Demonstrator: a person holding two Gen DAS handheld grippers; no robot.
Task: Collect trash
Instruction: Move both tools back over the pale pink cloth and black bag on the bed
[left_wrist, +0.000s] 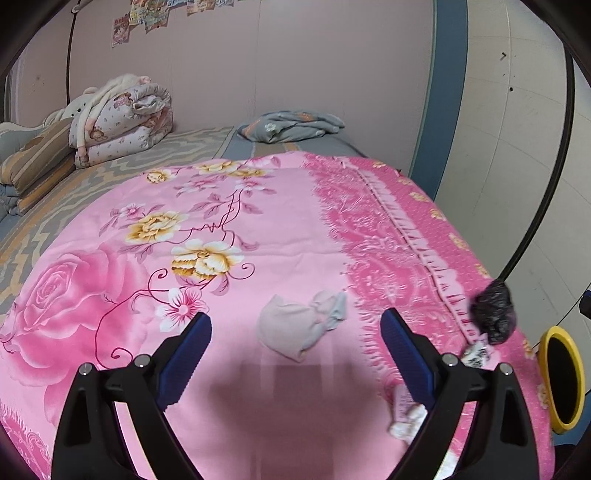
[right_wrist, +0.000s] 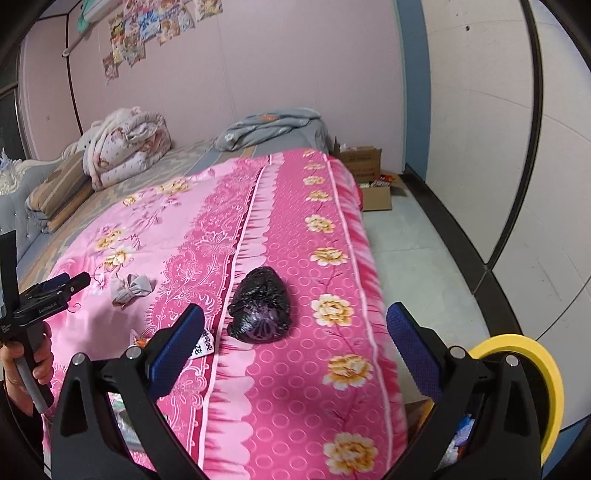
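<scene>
Left hand-held gripper (left_wrist: 295, 325) has its jaws wide apart, nothing held, hovering over the pink floral bedspread (left_wrist: 229, 280); right hand-held gripper (right_wrist: 295, 325) is likewise spread and empty. Straight ahead of the left one, roughly centred between its fingers, lies a crumpled grey-white wad (left_wrist: 295, 325), probably tissue or thin cloth: looks very light, soft, will squash flat, so pinch across the bulky middle and not the loose tail on its right side. Ahead of the right gripper, slightly toward its left finger, sits a knotted black plastic bag (right_wrist: 260, 308) on the bedspread's darker pink border; likely light, crinkly and a bit slippery, best taken at the bunched top, or across the narrow width. A small printed paper scrap (right_wrist: 205, 345) lies just beside the bag, close to the right gripper's left fingertip; thin and flat, hard to pinch off soft bedding. Another crumpled white-pink wrapper (left_wrist: 404, 413) sits by the left gripper's right finger. Yellow-rimmed bin (right_wrist: 517, 354) stands off the bed edge, to the right of both grippers, apparently the drop target. Farther off: folded quilt (left_wrist: 122, 122), grey blanket (left_wrist: 291, 125), cardboard boxes (right_wrist: 369, 177) on the floor. Nothing blocks either approach; soft bedding will give under pressure.
</scene>
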